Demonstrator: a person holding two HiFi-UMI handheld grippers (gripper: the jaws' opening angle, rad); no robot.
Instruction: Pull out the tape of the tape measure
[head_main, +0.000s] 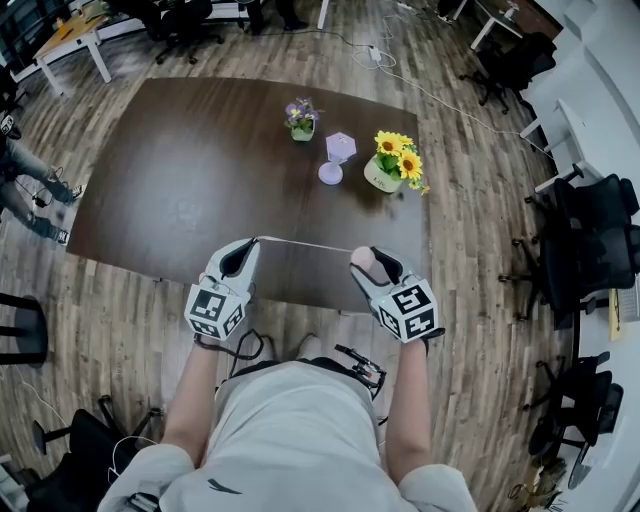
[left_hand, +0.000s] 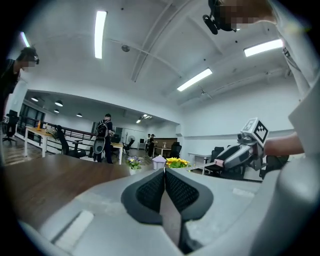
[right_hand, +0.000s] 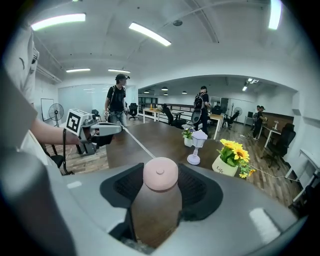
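A round pink tape measure (head_main: 362, 259) sits between the fingers of my right gripper (head_main: 366, 264), which is shut on it above the near edge of the brown table (head_main: 180, 180). In the right gripper view the tape measure (right_hand: 160, 175) fills the jaws of my right gripper (right_hand: 161, 170). The thin tape (head_main: 305, 244) runs out taut to the left. My left gripper (head_main: 250, 252) is shut on the tape's end. In the left gripper view its pads (left_hand: 150, 192) press together at the left gripper (left_hand: 164, 173), and the right gripper (left_hand: 240, 154) shows at the right.
On the table's far side stand a small pot of purple flowers (head_main: 301, 118), a lavender lantern-shaped ornament (head_main: 338, 155) and a pot of sunflowers (head_main: 392, 165). Black office chairs (head_main: 590, 240) stand to the right. A person's legs (head_main: 30, 190) show at the left edge.
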